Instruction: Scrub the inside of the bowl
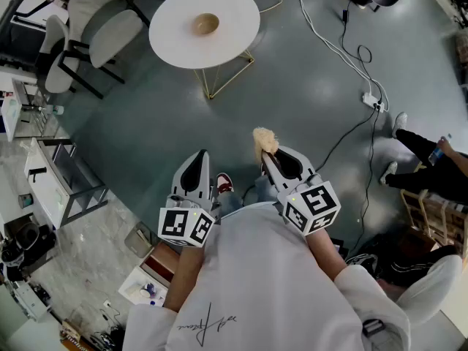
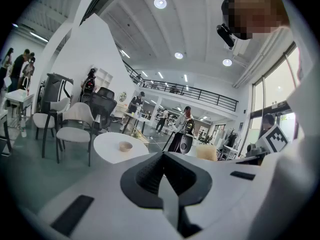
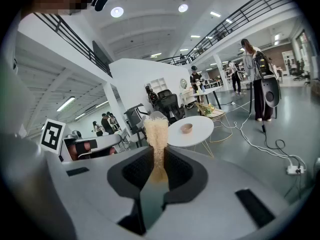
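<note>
A small tan bowl (image 1: 205, 25) stands near the middle of a round white table (image 1: 234, 39), well ahead of me; the bowl (image 2: 125, 146) and the bowl (image 3: 186, 128) also show far off in both gripper views. My right gripper (image 1: 265, 152) is shut on a pale fibrous scrubber (image 1: 265, 140), whose tuft (image 3: 157, 134) sticks out past the jaws. My left gripper (image 1: 198, 158) is shut with nothing in it. Both are held close to my body, far from the table.
White chairs (image 1: 102, 28) stand left of the table. White cables and a power strip (image 1: 372, 100) run across the grey floor at right. A seated person's legs (image 1: 420, 159) are at the far right. Shelving (image 1: 51, 185) stands at left.
</note>
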The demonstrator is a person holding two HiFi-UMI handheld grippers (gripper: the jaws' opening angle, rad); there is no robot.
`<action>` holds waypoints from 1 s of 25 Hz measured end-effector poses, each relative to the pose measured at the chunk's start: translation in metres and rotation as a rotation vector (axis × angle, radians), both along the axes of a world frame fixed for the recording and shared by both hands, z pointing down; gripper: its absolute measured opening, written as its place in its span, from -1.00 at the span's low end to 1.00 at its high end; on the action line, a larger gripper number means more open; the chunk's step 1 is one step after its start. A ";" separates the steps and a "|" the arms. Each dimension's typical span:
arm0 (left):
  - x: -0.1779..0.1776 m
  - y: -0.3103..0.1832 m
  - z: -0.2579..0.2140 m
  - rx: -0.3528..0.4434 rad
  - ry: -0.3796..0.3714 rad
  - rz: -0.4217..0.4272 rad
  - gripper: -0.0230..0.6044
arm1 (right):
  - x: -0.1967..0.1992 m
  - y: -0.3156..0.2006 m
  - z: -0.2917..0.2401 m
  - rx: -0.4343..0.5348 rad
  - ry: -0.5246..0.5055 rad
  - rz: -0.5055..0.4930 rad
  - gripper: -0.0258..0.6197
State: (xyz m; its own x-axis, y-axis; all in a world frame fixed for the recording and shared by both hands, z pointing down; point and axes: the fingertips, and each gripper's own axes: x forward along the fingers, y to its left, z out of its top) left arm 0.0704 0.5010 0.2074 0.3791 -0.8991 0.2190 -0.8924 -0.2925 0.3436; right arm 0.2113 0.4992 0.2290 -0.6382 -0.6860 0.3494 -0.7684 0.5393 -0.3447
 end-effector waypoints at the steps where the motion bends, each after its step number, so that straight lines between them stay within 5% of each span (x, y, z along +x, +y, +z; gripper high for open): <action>1: -0.007 0.003 -0.003 -0.004 -0.008 0.005 -0.91 | -0.008 0.005 -0.003 0.002 0.003 0.004 -0.67; 15: -0.084 0.012 -0.020 0.028 0.007 0.047 -0.91 | -0.087 0.026 -0.025 0.051 0.011 0.099 -0.67; 25: -0.092 -0.014 -0.005 -0.020 0.026 0.061 -0.91 | -0.095 -0.005 -0.026 0.068 0.006 0.114 -0.66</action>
State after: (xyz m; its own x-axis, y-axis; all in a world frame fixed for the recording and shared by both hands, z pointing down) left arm -0.0218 0.4866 0.2029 0.4389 -0.8697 0.2258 -0.8638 -0.3393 0.3724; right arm 0.1159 0.4946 0.2027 -0.5528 -0.7764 0.3027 -0.8279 0.4704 -0.3055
